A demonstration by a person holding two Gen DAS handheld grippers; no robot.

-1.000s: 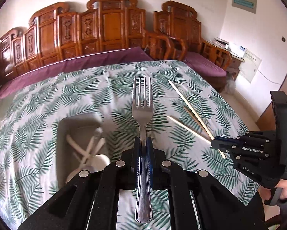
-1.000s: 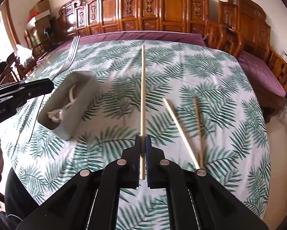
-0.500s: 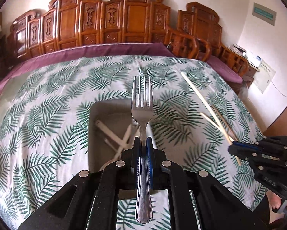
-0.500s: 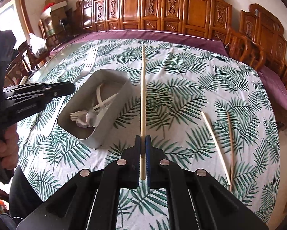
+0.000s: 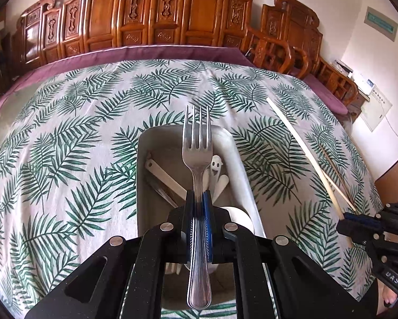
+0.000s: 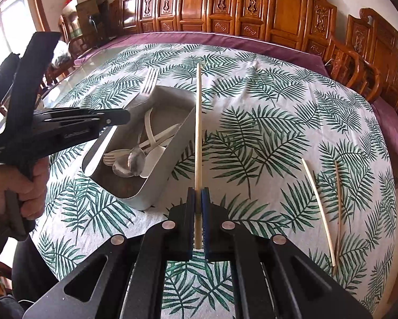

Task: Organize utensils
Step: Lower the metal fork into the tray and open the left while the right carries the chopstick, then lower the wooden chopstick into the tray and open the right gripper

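The left gripper (image 5: 199, 199) holds a metal fork (image 5: 197, 154), its jaws clamped tight on the handle. The tines project forward beyond the jaws; the handle end extends rearward between the gripper's arms. In the left wrist view, a grey tray (image 5: 241, 159) lies directly below and ahead of these jaws on the bench (image 5: 66, 133), which carries a leaf-print cloth. The fork head is seen over the tray's far half. The frames do not settle whether the fork touches the tray.

The tray contains pale plastic utensils (image 6: 156, 138) and a metal spoon (image 6: 131, 160), lying crossed on its floor.

The right gripper (image 6: 198, 196) holds a light-coloured chopstick (image 6: 198, 122), jaws closed narrowly on its near end. The stick runs straight forward from the jaws, and in the right wrist view it appears along the tray's right wall. The tray lies ahead and left of these jaws.

Two further chopsticks lie on the cloth right of the right jaws: a pale chopstick (image 6: 318, 207) and a darker thin chopstick (image 6: 338, 207), close beside each other and well apart from the tray.

A hand (image 6: 26, 191) grips the left gripper's handle.
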